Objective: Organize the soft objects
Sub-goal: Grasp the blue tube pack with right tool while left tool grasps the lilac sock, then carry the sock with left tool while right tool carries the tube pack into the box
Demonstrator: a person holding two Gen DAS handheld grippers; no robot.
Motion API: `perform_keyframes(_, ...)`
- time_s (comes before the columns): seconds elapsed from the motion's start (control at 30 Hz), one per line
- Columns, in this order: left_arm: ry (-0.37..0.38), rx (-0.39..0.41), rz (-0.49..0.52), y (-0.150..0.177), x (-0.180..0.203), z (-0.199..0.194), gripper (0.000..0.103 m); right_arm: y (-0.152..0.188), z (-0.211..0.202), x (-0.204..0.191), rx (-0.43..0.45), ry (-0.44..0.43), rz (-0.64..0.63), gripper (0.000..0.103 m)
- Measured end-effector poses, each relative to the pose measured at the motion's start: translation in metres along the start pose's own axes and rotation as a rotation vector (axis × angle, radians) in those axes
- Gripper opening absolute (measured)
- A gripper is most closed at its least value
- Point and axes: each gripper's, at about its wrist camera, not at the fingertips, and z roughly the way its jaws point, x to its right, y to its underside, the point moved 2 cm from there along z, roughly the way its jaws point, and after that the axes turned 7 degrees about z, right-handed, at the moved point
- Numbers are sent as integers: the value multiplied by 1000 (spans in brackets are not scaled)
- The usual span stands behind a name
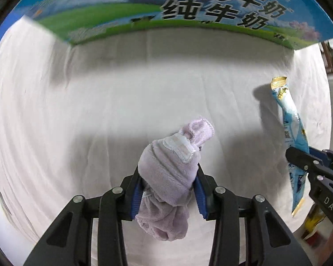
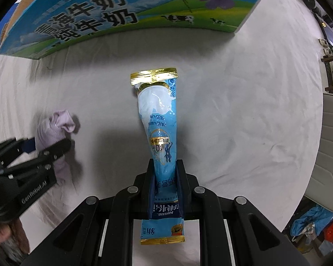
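Observation:
My left gripper [image 1: 169,173] is shut on a bunched lilac cloth [image 1: 168,168] and holds it above the white sheet. The cloth sticks out past the fingertips and hangs down behind them. The right wrist view shows this gripper [image 2: 53,146] and the cloth [image 2: 53,126] at the left. My right gripper [image 2: 165,166] is shut on a long blue-and-white milk powder sachet [image 2: 158,119] with gold ends. The sachet points forward toward the milk carton box [image 2: 126,11]. The left wrist view shows the right gripper [image 1: 299,157] and sachet [image 1: 290,128] at the right.
A white sheet [image 1: 122,102] covers the table. A large blue-and-green printed milk carton box [image 1: 166,6] stands at the far side. In the right wrist view, a white cushioned seat [image 2: 330,137] and coloured clutter [image 2: 317,228] lie off the table's right edge.

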Motion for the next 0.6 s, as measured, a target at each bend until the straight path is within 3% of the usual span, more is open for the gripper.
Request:
perform_keyframes(0.13,38,42,-72,27,-19,-11,37,1,-18,-8,20,-37,-6,17)
perform_keyframes(0.37,117,187,-106,36,-33,-95,37,0,-91,-26,117,-150,-22,17)
perform_keyframes(0.47,131,258,-101,30,-38,-135,37,-7,-127,-33,166,-197,-26,17)
perform_keyframes(0.6,136,340,-83,-22,-23,-194,37,-23,-175,-49,238,-233,-35,17)
